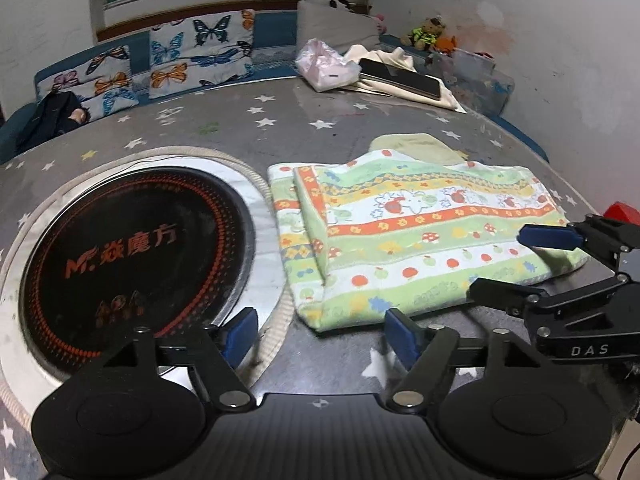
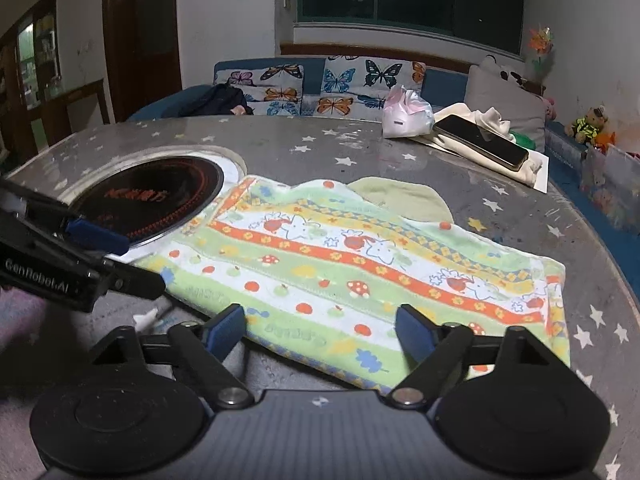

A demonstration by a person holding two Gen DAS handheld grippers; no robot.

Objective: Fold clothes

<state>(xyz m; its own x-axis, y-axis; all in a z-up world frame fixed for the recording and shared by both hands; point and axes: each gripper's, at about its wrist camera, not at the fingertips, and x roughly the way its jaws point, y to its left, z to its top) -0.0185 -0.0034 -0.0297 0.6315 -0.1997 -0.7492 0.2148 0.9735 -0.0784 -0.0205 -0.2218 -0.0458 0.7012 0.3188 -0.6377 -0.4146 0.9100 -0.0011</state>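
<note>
1. Both hand-held grippers are seen with jaws spread wide and nothing clamped between the blue pads; no earlier picture is given, so only this stance is told.
2. Left gripper (image 1: 318, 336): it is held over the near edge of the table (image 1: 280, 128), with its left pad above the rim of the round cooktop (image 1: 136, 260) and its right pad just off the near left corner of the folded cloth (image 1: 404, 236). No cloth is pinched.
3. Right gripper (image 2: 320, 330): it is held over the near long edge of the same folded cloth (image 2: 360, 268), the cloth lying under and between the parted fingers, which are not closed on it. Whether a pad touches the fabric cannot be told.
4. In the left wrist view the right gripper (image 1: 504, 264) is seen from the side at the cloth's right end, one blue finger above the fabric, one dark finger at its near edge.
5. The cloth, patterned in green, orange and white bands with mushrooms and apples, is laid flat in a folded rectangle on the star-printed grey table, its left end overlapping the cooktop's pale surround.
6. A pale green piece (image 2: 400, 198) is tucked under the cloth's far edge.
7. Farther back a phone (image 2: 482, 140) is rested on cream fabric (image 2: 524, 170), beside a pink plastic bag (image 2: 404, 114).
8. Butterfly cushions (image 2: 320, 88) are lined along the bench behind.
</note>
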